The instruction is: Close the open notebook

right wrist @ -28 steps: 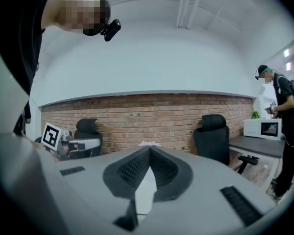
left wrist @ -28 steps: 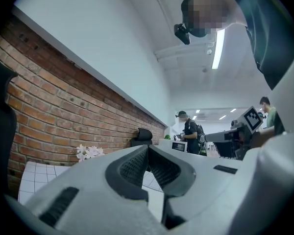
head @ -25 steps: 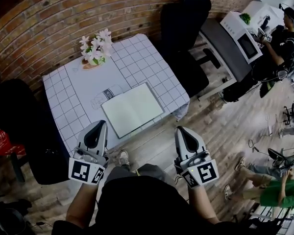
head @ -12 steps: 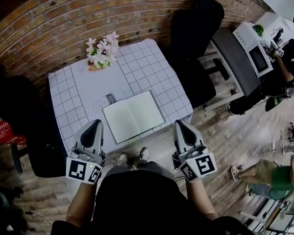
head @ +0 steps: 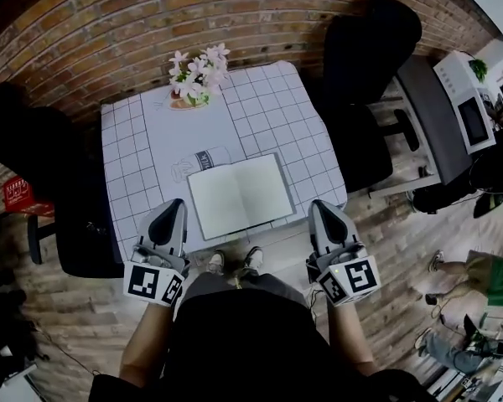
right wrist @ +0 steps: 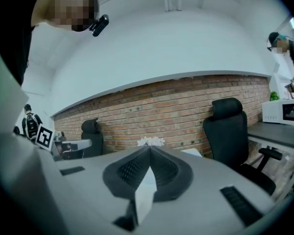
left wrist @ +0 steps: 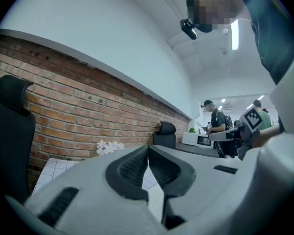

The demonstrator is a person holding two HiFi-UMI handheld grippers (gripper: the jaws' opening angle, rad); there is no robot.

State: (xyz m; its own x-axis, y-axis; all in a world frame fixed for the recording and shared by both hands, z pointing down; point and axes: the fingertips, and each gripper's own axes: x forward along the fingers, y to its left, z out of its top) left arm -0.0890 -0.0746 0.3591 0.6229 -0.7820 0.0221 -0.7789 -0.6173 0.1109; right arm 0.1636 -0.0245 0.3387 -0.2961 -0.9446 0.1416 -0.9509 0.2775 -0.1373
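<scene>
An open notebook (head: 241, 195) with blank white pages lies flat near the front edge of a small table (head: 134, 141) with a white squared cloth, in the head view. My left gripper (head: 177, 203) hovers at the table's front edge, just left of the notebook, jaws shut and empty. My right gripper (head: 320, 205) is by the table's front right corner, to the right of the notebook, also shut and empty. Both gripper views show the jaw tips pressed together, left gripper (left wrist: 147, 147) and right gripper (right wrist: 149, 148), and the notebook is hidden behind them.
A pot of white flowers (head: 197, 75) stands at the table's far edge by the brick wall. Black office chairs (head: 365, 65) stand left and right of the table. A grey desk with a microwave (head: 468, 99) is at the right. People stand at the far right. My shoes (head: 233, 262) show under the front edge.
Both grippers have come closer to the table's front edge, one on each side of the notebook. The view has shifted so the table sits more central. Both stay shut.
</scene>
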